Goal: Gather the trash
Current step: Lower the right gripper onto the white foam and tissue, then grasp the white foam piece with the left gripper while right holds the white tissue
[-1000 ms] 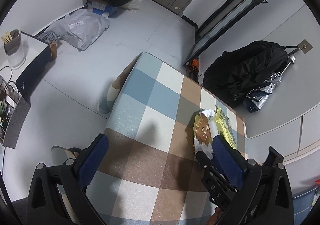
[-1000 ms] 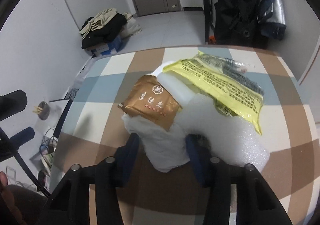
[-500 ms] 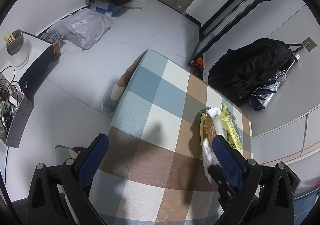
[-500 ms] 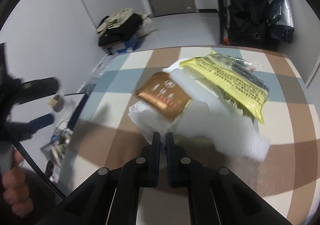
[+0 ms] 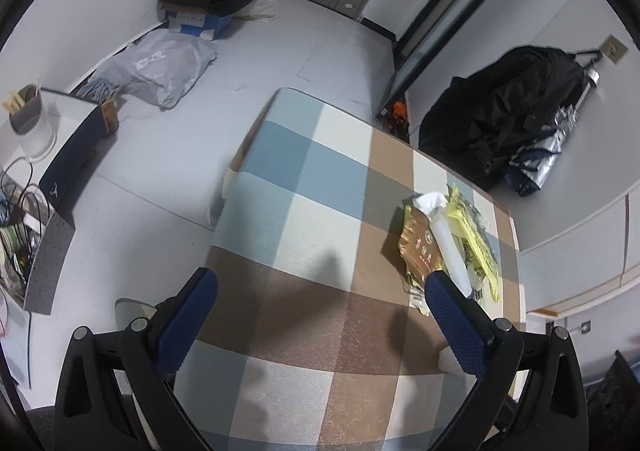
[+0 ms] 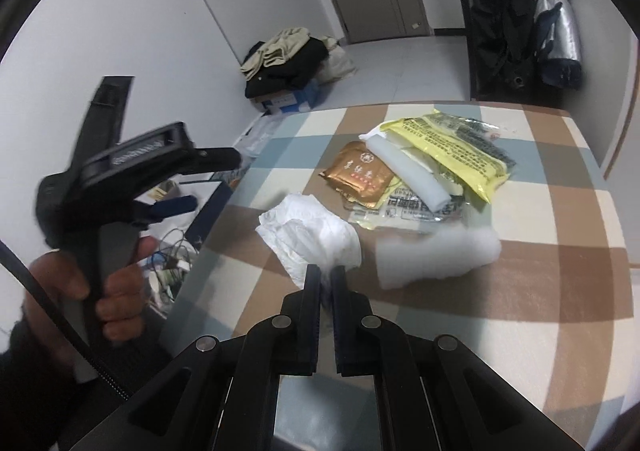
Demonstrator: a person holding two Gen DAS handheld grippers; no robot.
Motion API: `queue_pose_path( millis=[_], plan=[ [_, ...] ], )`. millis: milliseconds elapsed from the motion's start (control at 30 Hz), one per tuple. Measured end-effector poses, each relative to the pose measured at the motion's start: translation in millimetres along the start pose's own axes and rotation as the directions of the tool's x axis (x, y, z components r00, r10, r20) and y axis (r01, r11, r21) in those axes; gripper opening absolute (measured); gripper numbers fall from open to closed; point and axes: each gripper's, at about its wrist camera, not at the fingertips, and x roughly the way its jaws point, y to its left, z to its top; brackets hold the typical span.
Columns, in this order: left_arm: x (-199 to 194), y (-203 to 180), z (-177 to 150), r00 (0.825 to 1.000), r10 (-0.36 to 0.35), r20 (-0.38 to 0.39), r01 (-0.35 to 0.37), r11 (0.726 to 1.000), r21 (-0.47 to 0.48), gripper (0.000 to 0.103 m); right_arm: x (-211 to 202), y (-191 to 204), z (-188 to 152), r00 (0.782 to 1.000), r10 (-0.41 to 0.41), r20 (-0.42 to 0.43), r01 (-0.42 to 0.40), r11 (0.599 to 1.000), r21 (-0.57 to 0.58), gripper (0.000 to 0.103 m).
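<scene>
My right gripper [image 6: 325, 271] is shut on a crumpled white tissue [image 6: 312, 231], held just above the chequered table [image 6: 560, 211] and left of the trash pile. The pile holds a brown packet [image 6: 358, 177], a white foam strip [image 6: 408, 175], a yellow bag [image 6: 452, 149], a clear printed wrapper [image 6: 416, 211] and a white foam sheet [image 6: 436, 255]. A hand holds my left gripper [image 6: 212, 181] off the table's left edge. That left gripper [image 5: 320, 315] is open and empty, with the brown packet [image 5: 420, 251] and yellow bag [image 5: 476, 243] beside its right finger.
Clothes lie heaped on a blue box [image 6: 288, 67] on the floor near the door. A black jacket and a silver umbrella [image 6: 556, 23] hang on the right wall. A grey bag [image 5: 160, 67] lies on the floor, and a low shelf with a cup [image 5: 32, 123] and cables stands at left.
My right gripper closed on the white tissue and drew it back and left, away from the pile. It left the left wrist view, and the left gripper now shows in the right one.
</scene>
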Motion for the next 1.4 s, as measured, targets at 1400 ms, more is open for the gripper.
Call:
queue_pose_path(
  millis=[1400],
  plan=[
    [58, -173, -94, 0.964, 0.089, -0.25, 0.088, 0.783, 0.616, 0.095, -158, -112, -25, 0.963, -0.091, 0.253, 0.058, 0.99, 0.132, 0.005]
  ],
)
